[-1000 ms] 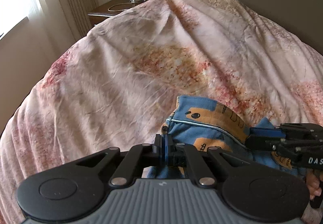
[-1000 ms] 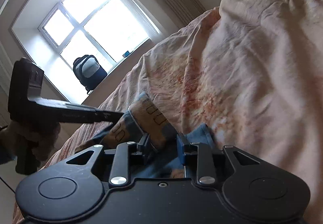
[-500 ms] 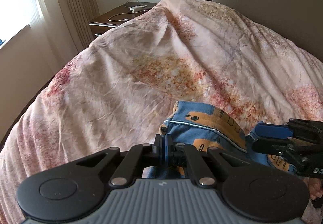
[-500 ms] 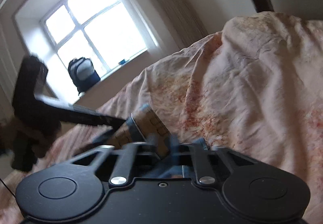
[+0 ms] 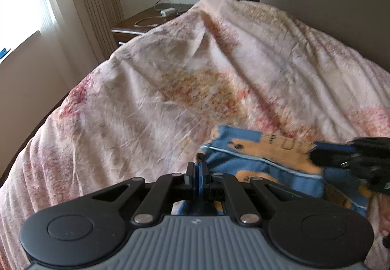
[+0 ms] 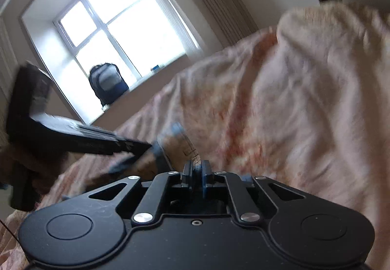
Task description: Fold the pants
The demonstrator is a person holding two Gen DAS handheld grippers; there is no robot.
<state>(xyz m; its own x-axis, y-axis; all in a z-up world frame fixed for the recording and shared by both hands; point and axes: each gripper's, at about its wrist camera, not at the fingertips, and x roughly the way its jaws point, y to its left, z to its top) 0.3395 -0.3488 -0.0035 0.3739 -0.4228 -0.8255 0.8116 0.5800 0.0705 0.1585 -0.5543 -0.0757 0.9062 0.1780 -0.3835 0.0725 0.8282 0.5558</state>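
Crosswise, blue pants (image 5: 263, 162) stretched left-right over bedspread (image 5: 146, 111), left gripper (image 5: 199, 170) and right gripper (image 6: 197, 170) each clamped on fabric

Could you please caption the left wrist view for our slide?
Left gripper pinching blue-and-orange pants over a pink bedspread.

Blue children's pants (image 5: 263, 167) printed with orange animal figures and trimmed with a thin white line are held bunched and stretched just above a pink floral bed, one edge at each side; motion blur softens the fabric.
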